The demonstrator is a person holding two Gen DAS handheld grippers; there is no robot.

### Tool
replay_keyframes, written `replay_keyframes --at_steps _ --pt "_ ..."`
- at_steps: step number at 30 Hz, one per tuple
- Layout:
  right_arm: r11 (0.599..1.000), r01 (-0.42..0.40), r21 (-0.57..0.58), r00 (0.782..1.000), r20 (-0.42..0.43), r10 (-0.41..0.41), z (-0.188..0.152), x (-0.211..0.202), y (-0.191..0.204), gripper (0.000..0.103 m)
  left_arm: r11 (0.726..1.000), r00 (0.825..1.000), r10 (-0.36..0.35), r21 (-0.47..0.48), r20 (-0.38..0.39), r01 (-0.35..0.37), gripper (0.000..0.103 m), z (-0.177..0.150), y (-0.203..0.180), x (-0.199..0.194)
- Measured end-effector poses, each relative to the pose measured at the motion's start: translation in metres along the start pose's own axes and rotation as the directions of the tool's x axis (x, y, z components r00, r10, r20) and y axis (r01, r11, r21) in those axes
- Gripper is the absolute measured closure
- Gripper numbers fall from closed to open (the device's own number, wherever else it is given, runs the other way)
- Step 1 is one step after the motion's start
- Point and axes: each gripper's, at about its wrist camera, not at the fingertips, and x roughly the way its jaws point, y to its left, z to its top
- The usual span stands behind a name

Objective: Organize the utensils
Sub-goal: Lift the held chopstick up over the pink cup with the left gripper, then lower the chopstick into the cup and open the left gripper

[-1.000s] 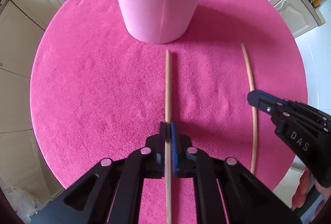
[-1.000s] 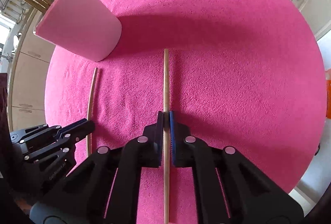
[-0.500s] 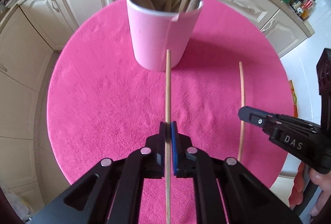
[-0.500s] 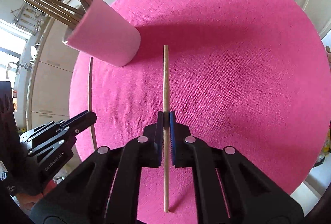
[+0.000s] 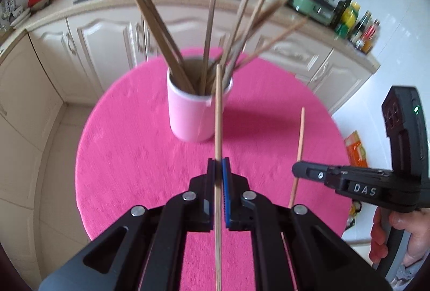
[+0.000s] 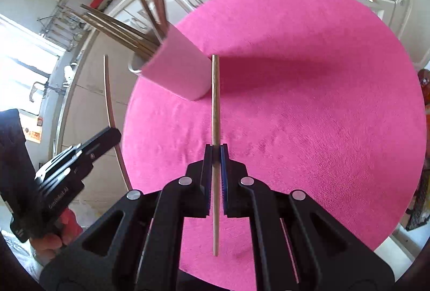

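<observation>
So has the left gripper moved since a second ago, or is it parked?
Yes. The left gripper, shut on a chopstick, has risen and tilted up: the pink cup, a second ago filling the top of its view, now sits mid-frame with the counter visible behind.

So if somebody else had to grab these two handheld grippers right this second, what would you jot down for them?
Left gripper: shut on a wooden chopstick, held off the pink tablecloth.
Right gripper: shut on a second chopstick, also in the air.
Pink cup: stands on the cloth, already holding a bundle of chopsticks.
Done: both loose sticks picked up; none seen lying on the cloth.
Left: drop each held stick into the cup, one at a time, then let go.
</observation>
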Motion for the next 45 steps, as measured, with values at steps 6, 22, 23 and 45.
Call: replay_keyframes --at_steps 6,22,23,45 --pt "0.999 -0.044 -0.023 0.998 0.049 0.045 0.01 -0.014 0.012 0.097 0.999 0.989 -0.024 -0.028 0.149 0.028 0.098 0.019 0.008 -0.03" --pt "0.985 -0.086 -0.149 0.924 0.359 0.135 0.069 -0.071 0.073 0.097 0.994 0.864 0.037 -0.111 0.502 0.022 0.098 0.099 0.023 -0.069" --pt "0.984 -0.08 -0.159 0.914 0.382 0.136 0.073 -0.073 0.077 0.097 0.993 0.852 0.041 -0.113 0.522 0.021 0.098 0.104 0.023 -0.07" --pt "0.972 0.072 -0.224 0.802 0.593 0.077 0.118 -0.053 0.11 0.097 0.995 0.806 0.087 -0.095 0.585 -0.038 0.097 0.135 0.03 -0.006"
